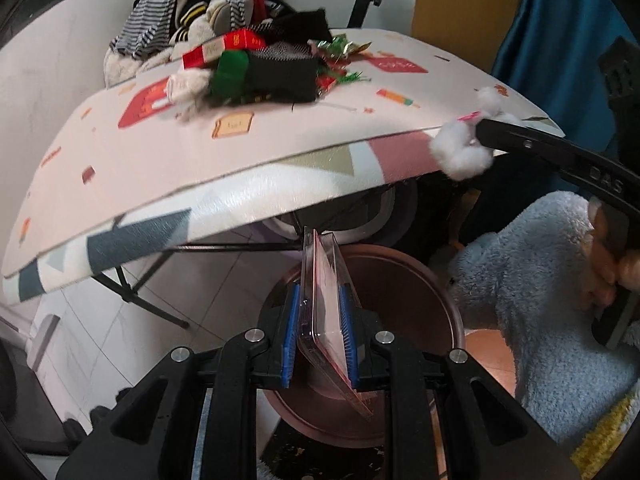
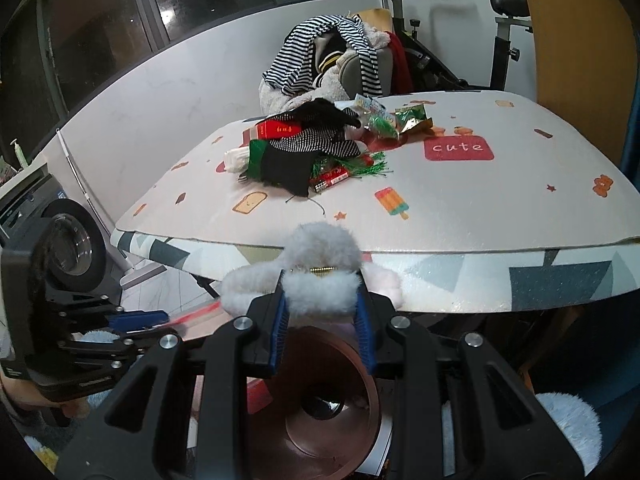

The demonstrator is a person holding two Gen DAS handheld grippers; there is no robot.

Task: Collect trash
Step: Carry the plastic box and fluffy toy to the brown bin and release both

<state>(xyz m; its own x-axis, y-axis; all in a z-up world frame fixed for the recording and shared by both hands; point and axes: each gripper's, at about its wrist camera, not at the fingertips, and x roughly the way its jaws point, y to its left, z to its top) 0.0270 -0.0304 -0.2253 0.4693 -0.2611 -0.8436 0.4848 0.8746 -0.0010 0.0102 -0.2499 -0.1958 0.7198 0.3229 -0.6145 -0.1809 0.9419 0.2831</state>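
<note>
On the far left in the right wrist view, a washing machine [image 2: 68,236] stands against the white wall. Near it, low on the left, the left gripper [image 2: 160,320] appears from the side, and its blue pads press on a thin clear plastic case that looks here like a blurred pink strip.

In the left wrist view the left gripper [image 1: 320,328] is clamped on this clear plastic case [image 1: 330,312], which stands on its edge between the blue pads. The case hangs above the opening of a brown trash bin [image 1: 420,280] that sits on the floor under the near edge of the table.

The table [image 2: 460,216] carries a light cloth with small cartoon prints and a red patch with the word "cute". In the far middle of it lies a pile of clutter [image 2: 304,152]: black and striped cloth, red boxes, green tinsel and shiny wrappers. Behind the table a chair holds a heap of striped clothes [image 2: 332,52], and an exercise bike [image 2: 504,32] stands farther right.

The right gripper [image 2: 322,316] is closed on a white fluffy item [image 2: 320,272], held just in front of the table's near edge and over the brown bin [image 2: 328,412]. In the left wrist view the same fluffy item [image 1: 460,152] shows at the right, at the tip of a black finger. Lower right, a hand [image 1: 608,264] in a light blue fuzzy sleeve [image 1: 532,300] holds that gripper.
</note>
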